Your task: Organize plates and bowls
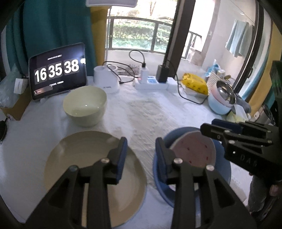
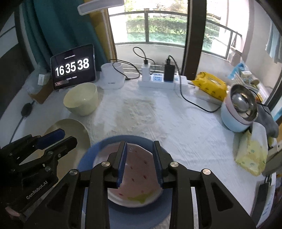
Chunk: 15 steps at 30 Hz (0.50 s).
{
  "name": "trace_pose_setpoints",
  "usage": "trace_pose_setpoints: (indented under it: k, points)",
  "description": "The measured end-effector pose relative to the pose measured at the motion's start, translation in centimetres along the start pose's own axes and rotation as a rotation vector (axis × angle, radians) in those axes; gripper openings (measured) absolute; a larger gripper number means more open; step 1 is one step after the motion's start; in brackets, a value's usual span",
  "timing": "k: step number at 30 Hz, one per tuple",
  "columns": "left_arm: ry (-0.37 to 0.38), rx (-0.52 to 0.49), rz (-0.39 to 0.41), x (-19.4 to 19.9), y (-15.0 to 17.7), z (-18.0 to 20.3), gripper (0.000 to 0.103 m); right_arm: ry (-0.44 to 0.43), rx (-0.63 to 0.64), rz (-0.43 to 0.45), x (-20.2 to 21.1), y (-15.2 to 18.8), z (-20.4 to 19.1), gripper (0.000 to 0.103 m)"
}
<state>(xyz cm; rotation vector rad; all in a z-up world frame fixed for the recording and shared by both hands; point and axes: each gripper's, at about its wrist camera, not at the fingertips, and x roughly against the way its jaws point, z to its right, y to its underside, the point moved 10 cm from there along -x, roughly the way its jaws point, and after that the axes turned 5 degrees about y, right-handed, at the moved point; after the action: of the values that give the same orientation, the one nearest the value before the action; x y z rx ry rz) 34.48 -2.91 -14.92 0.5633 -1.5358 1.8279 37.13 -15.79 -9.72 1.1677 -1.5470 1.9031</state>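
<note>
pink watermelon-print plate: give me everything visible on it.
The round pink watermelon-print plate has a pink centre with dark red seed marks, a green patch at its near edge and a white rim; it looks glossy, like ceramic or melamine. It lies flat, face up, on the larger round blue plate. Nothing grips it; the right gripper is above it, open.

Looks like a home: cloth-covered table (image 2: 185, 141) beside a balcony railing (image 2: 158, 15), teal curtain (image 2: 67, 31) far left, towel (image 1: 238, 40) hanging far right, power strip (image 2: 158, 81) with chargers, tablet clock (image 2: 73, 67).
</note>
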Motion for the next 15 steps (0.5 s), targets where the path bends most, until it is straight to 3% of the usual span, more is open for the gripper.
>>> trace_pose_setpoints:
  k: [15]
  points:
    - [-0.032,0.035,0.011,-1.1,-3.1,-6.7,0.035,-0.036,0.063,-0.041,-3.9,-5.4,-6.2,0.031]
